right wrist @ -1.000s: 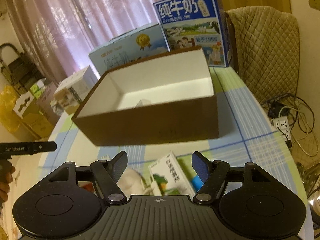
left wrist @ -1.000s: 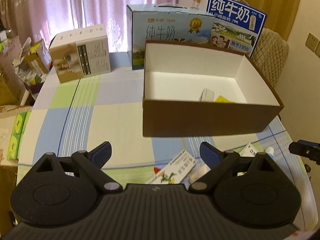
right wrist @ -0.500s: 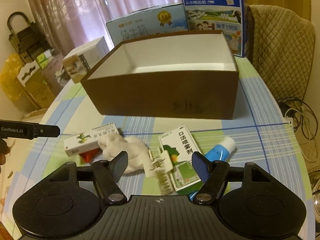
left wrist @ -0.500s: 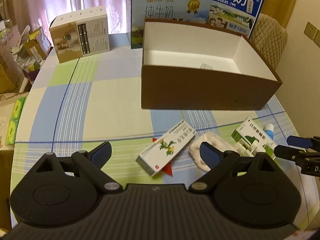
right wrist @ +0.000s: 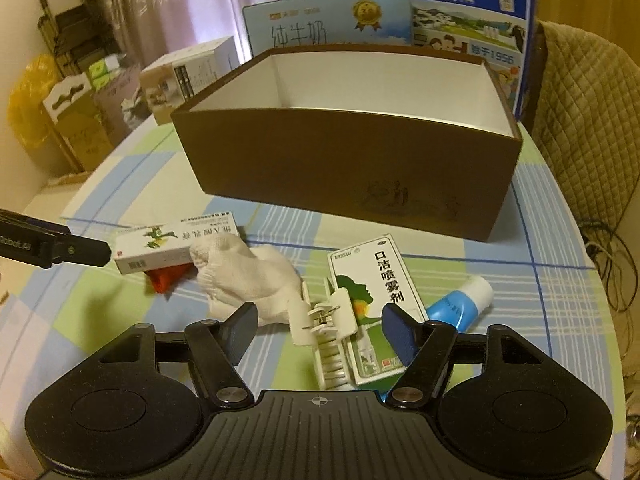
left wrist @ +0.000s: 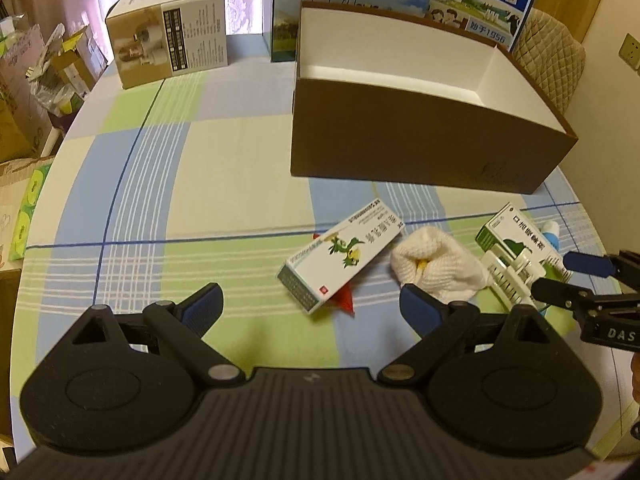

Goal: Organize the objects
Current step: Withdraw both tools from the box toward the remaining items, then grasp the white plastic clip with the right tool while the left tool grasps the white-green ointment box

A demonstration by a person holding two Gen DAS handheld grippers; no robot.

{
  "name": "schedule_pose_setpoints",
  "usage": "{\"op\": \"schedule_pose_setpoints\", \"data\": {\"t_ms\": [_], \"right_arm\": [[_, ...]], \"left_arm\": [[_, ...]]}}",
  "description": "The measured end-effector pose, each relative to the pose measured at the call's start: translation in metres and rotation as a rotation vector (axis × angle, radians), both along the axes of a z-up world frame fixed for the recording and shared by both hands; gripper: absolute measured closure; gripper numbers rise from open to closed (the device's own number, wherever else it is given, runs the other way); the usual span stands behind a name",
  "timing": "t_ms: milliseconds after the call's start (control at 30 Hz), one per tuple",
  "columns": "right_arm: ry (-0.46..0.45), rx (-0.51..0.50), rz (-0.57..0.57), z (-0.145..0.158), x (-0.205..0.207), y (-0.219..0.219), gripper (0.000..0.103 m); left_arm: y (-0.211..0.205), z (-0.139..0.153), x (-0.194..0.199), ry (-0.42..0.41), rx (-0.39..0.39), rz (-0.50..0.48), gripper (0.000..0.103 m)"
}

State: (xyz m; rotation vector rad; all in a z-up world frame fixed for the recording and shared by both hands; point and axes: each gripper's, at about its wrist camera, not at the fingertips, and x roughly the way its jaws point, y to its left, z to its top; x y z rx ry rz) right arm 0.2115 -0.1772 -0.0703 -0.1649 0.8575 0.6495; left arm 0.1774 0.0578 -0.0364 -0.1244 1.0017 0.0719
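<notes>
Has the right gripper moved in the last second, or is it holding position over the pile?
Yes. The right gripper has pulled back and down from the brown box: the box sits farther up the right wrist view, and the white hair clip now lies between its open fingers.

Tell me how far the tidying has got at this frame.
Done: cannot tell, since the brown box hides its floor. In hand: nothing; the left tool and right tool are open. Left on the table: medicine box, white cloth, hair clip, spray box, blue tube.
</notes>
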Motion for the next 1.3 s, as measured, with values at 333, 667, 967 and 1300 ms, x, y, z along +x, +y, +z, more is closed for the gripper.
{"op": "schedule_pose_setpoints", "data": {"t_ms": [333, 667, 967, 1300], "right_arm": [[-0.059, -0.103, 0.088, -0.017, 0.004, 0.018, 0.054], [-0.089, -0.171, 0.139, -0.027, -0.007, 0.025, 0.065], [-0.042, -0.087, 0.072, -0.005, -0.012, 0.012, 0.065], [0.022, 0.038, -0.035, 0.025, -0.009, -0.006, 0.065]], "left_arm": [[0.000, -0.007, 0.004, 0.021, 0.000, 0.000, 0.010], [0.000, -0.013, 0.007, 0.036, 0.001, -0.004, 0.010], [-0.004, -0.015, 0.010, 0.027, 0.031, -0.047, 0.010], [-0.010, -0.019, 0.025, 0.024, 0.079, -0.107, 0.010]]}}
